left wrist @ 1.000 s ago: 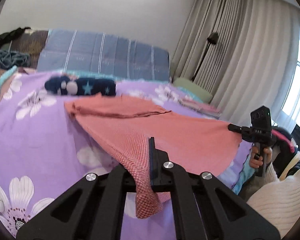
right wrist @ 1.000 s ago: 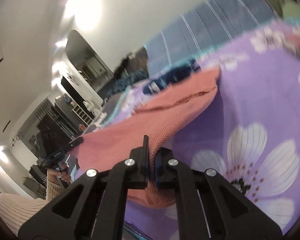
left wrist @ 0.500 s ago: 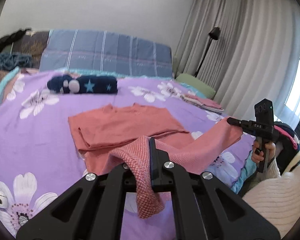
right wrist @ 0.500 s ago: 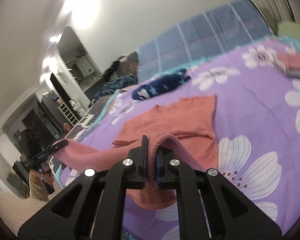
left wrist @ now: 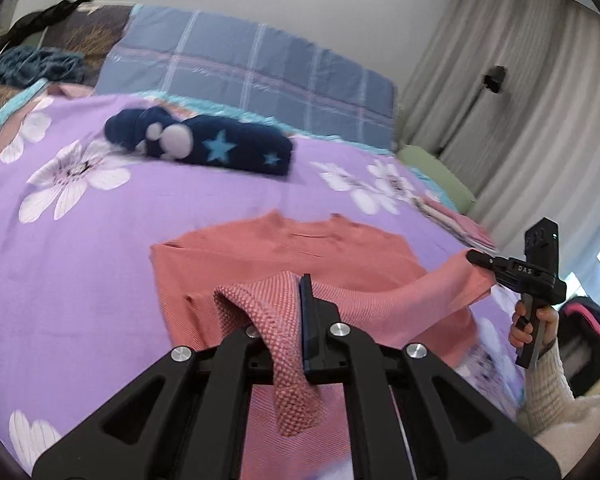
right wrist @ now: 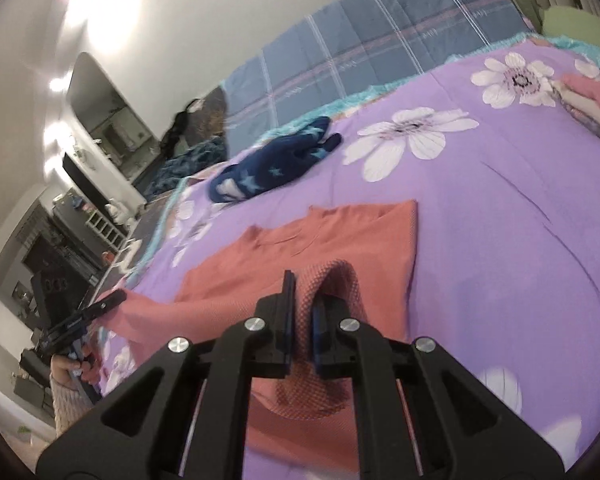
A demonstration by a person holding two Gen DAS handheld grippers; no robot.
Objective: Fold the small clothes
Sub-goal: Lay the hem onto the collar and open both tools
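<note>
The salmon knit top [left wrist: 284,256] lies on the purple floral bedspread [left wrist: 80,280], its collar end flat on the far side and its near hem lifted off the bed. The left hand-held gripper [left wrist: 296,300] is clamped on the hem's left corner, and the right hand-held gripper [right wrist: 302,300] is clamped on the right corner, so the raised edge runs left to right between them, with the garment's long axis pointing away toward the collar. Each corner is equally close to its own gripper; the fold, as I judge it, goes straight forward over the flat part. Farther off lies a navy star-print garment [left wrist: 204,146], well apart from the top, and a stack of folded clothes [right wrist: 592,100] sits far right; neither blocks the path.
</note>
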